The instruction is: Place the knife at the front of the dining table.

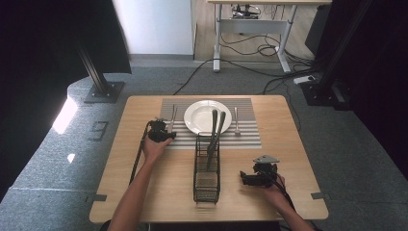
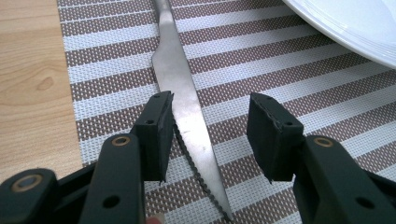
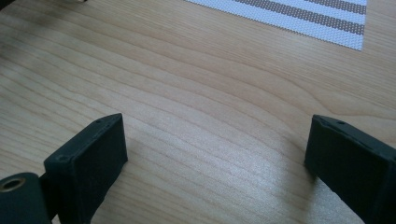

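A steel knife point(image 2: 183, 103) with a serrated edge lies on the striped placemat point(image 2: 261, 65), left of the white plate point(image 1: 204, 115). My left gripper point(image 2: 210, 135) is open low over the mat, and the blade runs between its jaws close to the left one. In the high view the left gripper point(image 1: 161, 131) sits at the knife point(image 1: 172, 117). My right gripper point(image 3: 215, 154) is open over bare wood; in the high view the right gripper point(image 1: 260, 175) rests near the table's front right. A fork point(image 1: 236, 120) lies right of the plate.
A black wire caddy point(image 1: 207, 167) stands in the middle of the wooden table point(image 1: 139, 183) with two dark-handled utensils point(image 1: 216, 127) sticking up from it. The plate's rim point(image 2: 345, 25) lies to the right of the left gripper. A desk and cables stand beyond the table.
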Demonstrator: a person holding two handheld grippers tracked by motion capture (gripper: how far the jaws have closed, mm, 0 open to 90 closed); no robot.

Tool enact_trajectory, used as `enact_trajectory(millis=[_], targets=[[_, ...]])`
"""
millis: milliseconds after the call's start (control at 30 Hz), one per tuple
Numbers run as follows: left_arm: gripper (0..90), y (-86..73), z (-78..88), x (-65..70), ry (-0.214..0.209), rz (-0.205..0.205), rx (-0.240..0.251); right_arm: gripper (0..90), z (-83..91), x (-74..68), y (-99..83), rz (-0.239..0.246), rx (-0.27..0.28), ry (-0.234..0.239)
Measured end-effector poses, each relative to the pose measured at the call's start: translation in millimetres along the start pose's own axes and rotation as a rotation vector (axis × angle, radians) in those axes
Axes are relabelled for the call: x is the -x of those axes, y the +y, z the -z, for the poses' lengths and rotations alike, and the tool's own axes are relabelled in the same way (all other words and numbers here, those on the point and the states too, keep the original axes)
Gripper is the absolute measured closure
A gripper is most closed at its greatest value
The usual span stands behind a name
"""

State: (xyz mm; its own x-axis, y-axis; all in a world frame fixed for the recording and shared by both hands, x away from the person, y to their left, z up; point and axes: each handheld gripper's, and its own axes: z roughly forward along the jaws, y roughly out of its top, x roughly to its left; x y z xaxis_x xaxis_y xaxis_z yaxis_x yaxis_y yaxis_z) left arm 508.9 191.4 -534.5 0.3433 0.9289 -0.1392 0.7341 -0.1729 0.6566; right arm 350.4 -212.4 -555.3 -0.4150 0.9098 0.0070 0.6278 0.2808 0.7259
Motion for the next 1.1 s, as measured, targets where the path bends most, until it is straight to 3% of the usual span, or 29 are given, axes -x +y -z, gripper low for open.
enact_trajectory(millis=[233,400,433,700,900,1100], targets=[[50.8,-0.9,0.7,-2.1,-0.012,0.011,0.005,5.7,0.0,0.0,0.0,0.0,0.0,0.0],[44.0,-1.1,6.7,-2.3,0.005,-0.016,0.032,5.7,0.0,0.0,0.0,0.0,0.0,0.0],[41.6,-0.9,13.5,-1.5,-0.006,-0.024,0.064,5.7,0.0,0.0,0.0,0.0,0.0,0.0],[29.8,-6.8,42.0,2.4,-0.044,-0.058,0.105,5.7,0.1,-0.2,-0.1,0.002,0.001,-0.002],[29.5,-15.5,70.2,8.0,-0.105,-0.064,0.165,5.7,0.2,-0.2,-0.2,0.003,0.001,0.0],[27.6,-27.4,99.6,24.3,-0.154,-0.127,0.18,5.6,0.1,-0.1,-0.2,0.001,0.0,0.0]])
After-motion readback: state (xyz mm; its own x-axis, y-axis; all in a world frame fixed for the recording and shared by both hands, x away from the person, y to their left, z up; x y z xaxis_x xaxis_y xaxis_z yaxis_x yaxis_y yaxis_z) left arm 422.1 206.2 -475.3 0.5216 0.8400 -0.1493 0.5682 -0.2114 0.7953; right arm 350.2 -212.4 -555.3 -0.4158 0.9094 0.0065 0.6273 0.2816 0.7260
